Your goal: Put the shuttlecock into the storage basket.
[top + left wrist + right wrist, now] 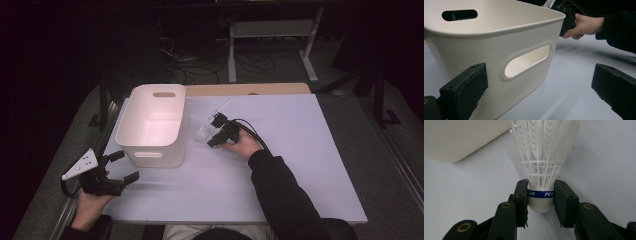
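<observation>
Already the grasp looks made: the right hand-held gripper (540, 195) has its two black jaws closed against the rounded white base of a shuttlecock (543, 165), pinching it at the blue band that reads "PEAK", with the white plastic skirt fanning away from the jaws. Seen from the high view, that right hand-held gripper (216, 134) and the shuttlecock (204, 133) sit low over the pale surface (300, 165), just beside the white bin (152, 125), off the bin's right-hand wall. Whether the cork end is lifted clear of the surface or touching it, I cannot tell from here. The bin's inside looks bare in the part I can see, so the shuttlecock is not yet in it. The left hand-held gripper (111, 172) hovers near the bin's near left corner, its jaws spread wide with nothing between them; from its own camera the bin (499, 50) fills the space ahead, with the slotted handle facing it, and the jaws stand apart from the wall without touching. My reading is that the pick-up is done or nearly so, and what remains is the lift, the short carry over the bin's rim, and the release inside. The left one may be there to steady the bin, though it has no hold on it now.
</observation>
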### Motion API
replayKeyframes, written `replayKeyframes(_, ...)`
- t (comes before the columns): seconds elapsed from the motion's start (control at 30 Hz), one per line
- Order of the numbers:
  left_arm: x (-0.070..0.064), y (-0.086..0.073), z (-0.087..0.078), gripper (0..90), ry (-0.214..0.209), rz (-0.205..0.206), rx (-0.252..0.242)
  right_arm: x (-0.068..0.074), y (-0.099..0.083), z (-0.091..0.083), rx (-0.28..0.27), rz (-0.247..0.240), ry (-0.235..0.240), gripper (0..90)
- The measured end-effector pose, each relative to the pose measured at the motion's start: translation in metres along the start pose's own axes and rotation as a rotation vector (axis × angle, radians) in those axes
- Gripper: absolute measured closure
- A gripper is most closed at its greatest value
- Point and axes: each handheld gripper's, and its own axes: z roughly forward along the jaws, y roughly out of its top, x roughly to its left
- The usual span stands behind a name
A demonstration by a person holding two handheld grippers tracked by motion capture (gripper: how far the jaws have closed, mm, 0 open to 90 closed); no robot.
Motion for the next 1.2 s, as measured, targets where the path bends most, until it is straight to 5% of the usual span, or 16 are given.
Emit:
replayKeyframes(0.83,0.0,0.0,0.0,0.3,0.003,-0.001,0.002,0.003,0.0,-0.042,-0.079,-0.007,-0.014,64.2)
replayKeyframes(1.2,0.0,0.0,0.0,0.3,0.002,-0.003,0.0,0.016,0.008,-0.073,-0.119,-0.057,-0.01,64.2)
